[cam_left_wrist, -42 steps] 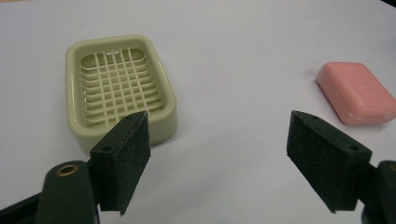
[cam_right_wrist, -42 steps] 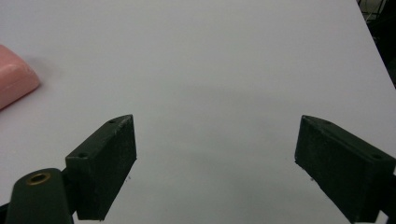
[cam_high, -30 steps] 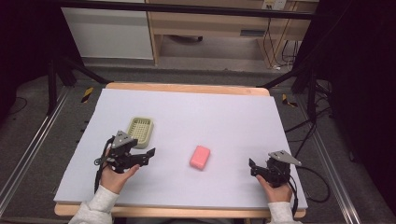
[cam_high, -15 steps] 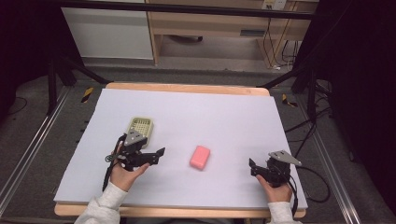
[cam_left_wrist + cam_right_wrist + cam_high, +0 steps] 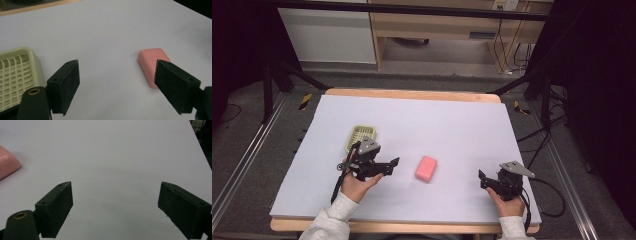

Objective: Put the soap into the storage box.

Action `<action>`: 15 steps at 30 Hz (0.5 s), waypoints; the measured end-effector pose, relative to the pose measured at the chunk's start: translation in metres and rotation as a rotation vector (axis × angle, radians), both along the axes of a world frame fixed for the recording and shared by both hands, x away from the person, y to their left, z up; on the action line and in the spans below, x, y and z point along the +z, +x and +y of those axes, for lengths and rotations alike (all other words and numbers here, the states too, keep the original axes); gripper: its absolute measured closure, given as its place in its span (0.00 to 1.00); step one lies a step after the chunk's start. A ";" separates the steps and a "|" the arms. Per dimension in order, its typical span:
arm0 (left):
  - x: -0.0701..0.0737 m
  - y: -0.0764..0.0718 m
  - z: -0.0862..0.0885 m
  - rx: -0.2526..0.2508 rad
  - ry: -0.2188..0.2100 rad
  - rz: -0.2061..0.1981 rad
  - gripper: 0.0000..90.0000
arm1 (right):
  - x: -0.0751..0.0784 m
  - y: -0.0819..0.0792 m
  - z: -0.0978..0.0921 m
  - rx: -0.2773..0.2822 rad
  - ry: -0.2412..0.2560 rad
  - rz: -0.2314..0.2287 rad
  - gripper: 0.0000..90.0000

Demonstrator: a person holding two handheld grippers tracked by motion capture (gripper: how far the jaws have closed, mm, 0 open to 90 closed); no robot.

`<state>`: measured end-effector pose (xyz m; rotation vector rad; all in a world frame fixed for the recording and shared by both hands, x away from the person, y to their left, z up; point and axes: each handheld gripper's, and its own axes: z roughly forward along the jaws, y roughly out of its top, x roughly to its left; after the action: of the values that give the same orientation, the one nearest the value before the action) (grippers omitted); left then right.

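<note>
A pink soap bar lies flat on the white table top, near the middle front. A pale green slotted soap dish stands to its left. My left gripper is open between dish and soap, its jaws pointing at the soap a short way off. In the left gripper view the open gripper has the soap just beyond its right jaw and the dish at its left. My right gripper rests open at the front right, and in its own view holds nothing, the soap far left.
The wooden table edge runs along the back. Black frame legs stand at the left and cables trail off the right side. Cabinets stand behind the table.
My left gripper has moved right, away from the dish and closer to the soap. The right gripper and the soap have stayed put.
</note>
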<state>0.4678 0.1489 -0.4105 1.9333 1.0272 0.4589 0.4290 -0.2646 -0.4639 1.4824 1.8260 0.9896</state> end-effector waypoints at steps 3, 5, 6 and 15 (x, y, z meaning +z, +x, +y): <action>-0.001 0.001 -0.004 -0.004 0.000 0.003 0.22 | 0.000 0.000 0.000 -0.001 -0.001 0.001 0.14; -0.002 0.002 -0.009 -0.012 0.007 0.008 0.22 | 0.000 0.000 0.000 0.000 0.001 0.003 0.14; -0.002 0.002 -0.009 -0.012 0.007 0.008 0.22 | 0.000 0.000 0.000 0.000 0.001 0.003 0.14; -0.003 0.005 -0.025 -0.033 0.013 0.020 0.22 | 0.000 0.000 0.000 0.001 -0.002 0.004 0.14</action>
<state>0.4732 0.1236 -0.4137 1.9674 1.0063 0.4296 0.4293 -0.2646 -0.4640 1.4830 1.8300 0.9855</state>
